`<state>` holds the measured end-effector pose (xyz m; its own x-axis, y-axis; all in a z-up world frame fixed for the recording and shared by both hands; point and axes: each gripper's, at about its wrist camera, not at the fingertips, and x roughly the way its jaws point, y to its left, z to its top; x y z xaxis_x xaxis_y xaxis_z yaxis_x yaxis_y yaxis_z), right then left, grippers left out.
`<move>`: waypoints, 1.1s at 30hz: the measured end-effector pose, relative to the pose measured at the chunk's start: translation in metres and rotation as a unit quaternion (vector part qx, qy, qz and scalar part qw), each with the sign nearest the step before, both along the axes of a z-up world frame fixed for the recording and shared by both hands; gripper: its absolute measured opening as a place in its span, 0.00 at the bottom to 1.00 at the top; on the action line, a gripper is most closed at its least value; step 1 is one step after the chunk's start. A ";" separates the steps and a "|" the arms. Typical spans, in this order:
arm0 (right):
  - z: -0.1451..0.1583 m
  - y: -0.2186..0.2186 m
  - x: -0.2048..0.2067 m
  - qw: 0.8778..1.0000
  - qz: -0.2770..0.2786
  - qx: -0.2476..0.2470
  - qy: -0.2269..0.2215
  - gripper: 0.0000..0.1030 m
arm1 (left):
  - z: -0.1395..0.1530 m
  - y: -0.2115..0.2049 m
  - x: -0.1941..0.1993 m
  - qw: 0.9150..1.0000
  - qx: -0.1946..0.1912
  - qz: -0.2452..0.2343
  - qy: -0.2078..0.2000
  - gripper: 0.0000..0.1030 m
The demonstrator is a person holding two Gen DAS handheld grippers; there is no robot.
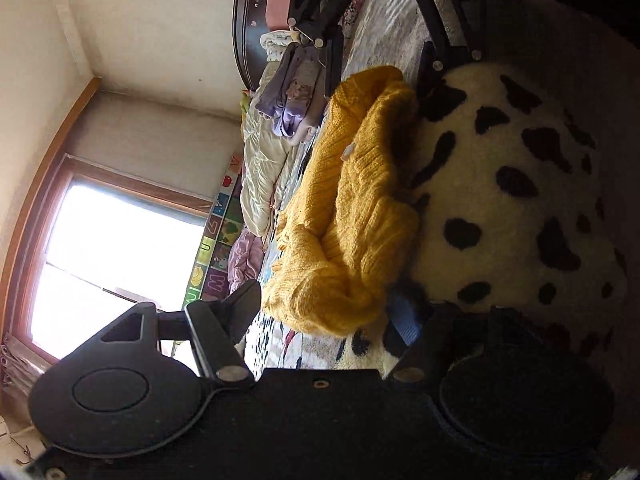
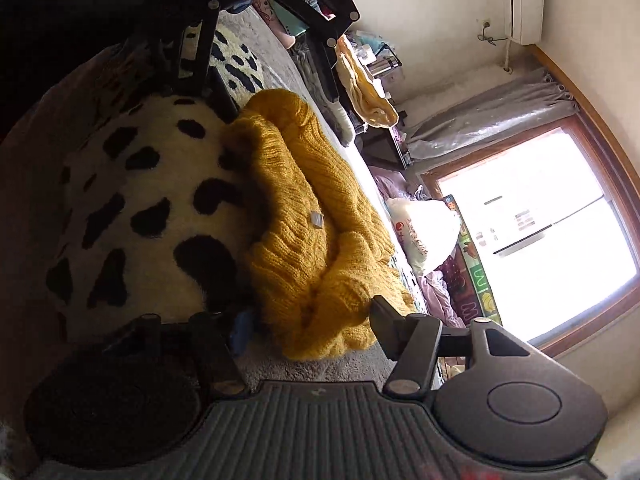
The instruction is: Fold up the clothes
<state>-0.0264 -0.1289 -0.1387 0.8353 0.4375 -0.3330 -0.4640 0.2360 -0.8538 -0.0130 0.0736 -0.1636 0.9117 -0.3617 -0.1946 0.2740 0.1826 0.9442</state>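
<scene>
A folded mustard-yellow knit sweater (image 1: 352, 200) (image 2: 304, 220) lies against a cream fleece with black spots (image 1: 500, 200) (image 2: 152, 184) on a bed. My left gripper (image 1: 322, 312) (image 2: 276, 88) is open, with its fingers on either side of one end of the sweater. At the opposite end, my right gripper (image 2: 312, 326) (image 1: 382, 66) is also open and flanks the knit in the same way. Whether the pads press the knit I cannot tell. A small grey label (image 2: 317, 219) shows on the sweater.
A pile of lilac and grey clothes (image 1: 292, 92) and a pale quilt (image 1: 260, 168) lie beyond the sweater, near a dark headboard (image 1: 248, 20). A rack with a yellow garment (image 2: 368, 92), a white bag (image 2: 424, 228) and a bright window (image 2: 540, 232) stand beside the bed.
</scene>
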 end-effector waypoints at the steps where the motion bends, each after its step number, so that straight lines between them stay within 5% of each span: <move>1: 0.003 -0.001 0.001 1.000 0.004 0.000 0.013 0.51 | 0.000 -0.002 0.001 1.000 0.003 0.001 0.002 0.58; 7: 0.024 -0.011 0.002 0.997 0.011 0.014 0.079 0.37 | 0.007 -0.015 0.011 1.000 0.006 0.017 0.024 0.28; 10: 0.036 -0.014 0.003 0.994 0.008 0.024 0.110 0.34 | 0.016 -0.022 0.012 0.999 0.002 0.026 0.042 0.21; 15: 0.057 -0.020 -0.018 0.988 0.024 0.024 0.152 0.33 | 0.033 -0.026 -0.015 0.997 -0.001 0.025 0.072 0.20; 20: 0.089 -0.029 -0.050 0.972 0.039 0.018 0.232 0.33 | 0.050 -0.025 -0.058 0.988 -0.003 0.014 0.155 0.20; 26: 0.165 -0.035 -0.033 0.946 0.045 0.028 0.320 0.33 | 0.115 -0.022 -0.041 0.949 -0.049 0.004 0.310 0.21; 30: 0.210 -0.041 0.016 0.928 0.046 0.054 0.365 0.33 | 0.168 -0.006 0.011 0.920 -0.149 0.000 0.363 0.21; 33: 0.231 -0.052 0.071 0.910 0.035 0.111 0.398 0.33 | 0.200 0.009 0.060 0.888 -0.237 0.009 0.395 0.21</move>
